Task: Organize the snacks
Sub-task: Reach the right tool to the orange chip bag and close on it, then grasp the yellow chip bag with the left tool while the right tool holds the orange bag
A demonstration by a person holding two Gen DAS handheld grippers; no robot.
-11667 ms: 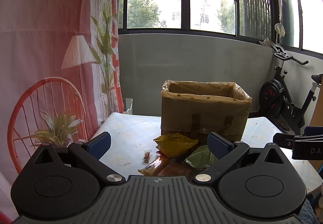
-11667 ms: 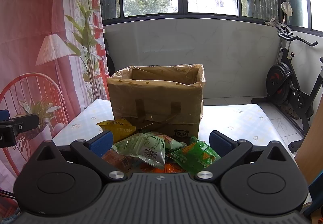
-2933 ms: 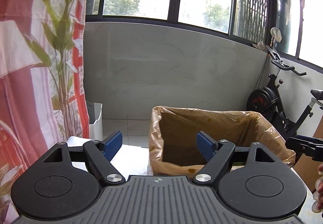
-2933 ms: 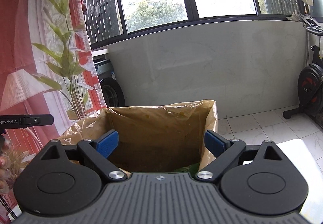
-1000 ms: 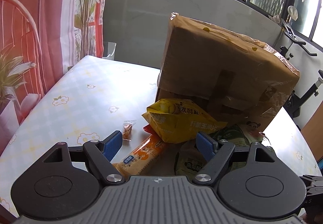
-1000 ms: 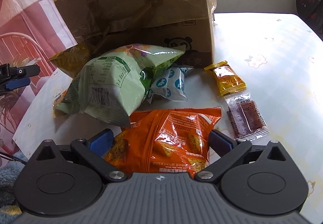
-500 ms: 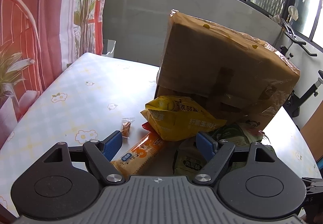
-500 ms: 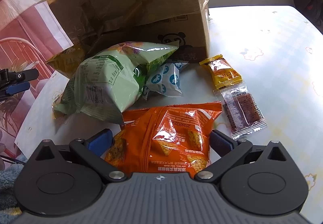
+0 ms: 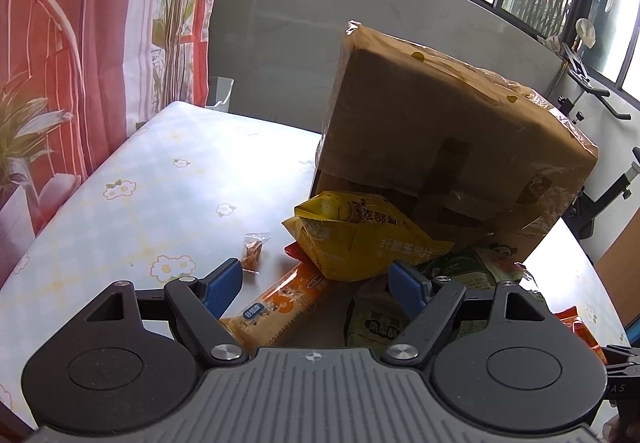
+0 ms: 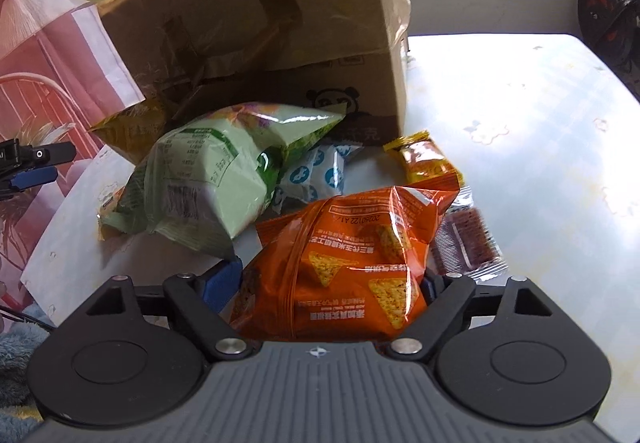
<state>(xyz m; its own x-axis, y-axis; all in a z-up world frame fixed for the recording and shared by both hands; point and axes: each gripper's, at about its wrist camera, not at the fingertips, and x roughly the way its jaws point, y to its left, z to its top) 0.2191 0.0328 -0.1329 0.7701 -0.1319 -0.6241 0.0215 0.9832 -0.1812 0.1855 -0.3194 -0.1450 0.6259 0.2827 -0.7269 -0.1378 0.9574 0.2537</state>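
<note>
Now that the orange chip bag [image 10: 344, 259] has risen between my right fingers [image 10: 218, 283], where half a second ago it lay flat on the tabletop [image 10: 540, 115] in front of them, I judge the pickup has begun: the bag bulges up between the two blue pads and fills the gap, so my right gripper [image 10: 328, 289] looks clamped on its near end, though the right pad is mostly hidden behind the foil. Just beyond it lie the pale green bag [image 10: 216, 179], a small white-and-blue packet [image 10: 316, 175], a yellow sachet [image 10: 430, 159] and a clear packet of something dark red [image 10: 468, 239], all crowded against the near wall of the cardboard box [image 10: 260, 27]. My left gripper [image 9: 316, 285] hangs with its fingers spread wide and nothing between them, above the orange biscuit bar [image 9: 280, 307] and near the yellow bag [image 9: 360, 239]; it has barely shifted over the last second. A tiny wrapped candy [image 9: 252, 251] sits apart to the left on the flowered cloth. With one bag in hand and the pile otherwise untouched, the sorting is at an early stage; the next move, I think, is to lift the orange bag over the box's rim, minding that a puffy bag held by one end can slip.
</note>
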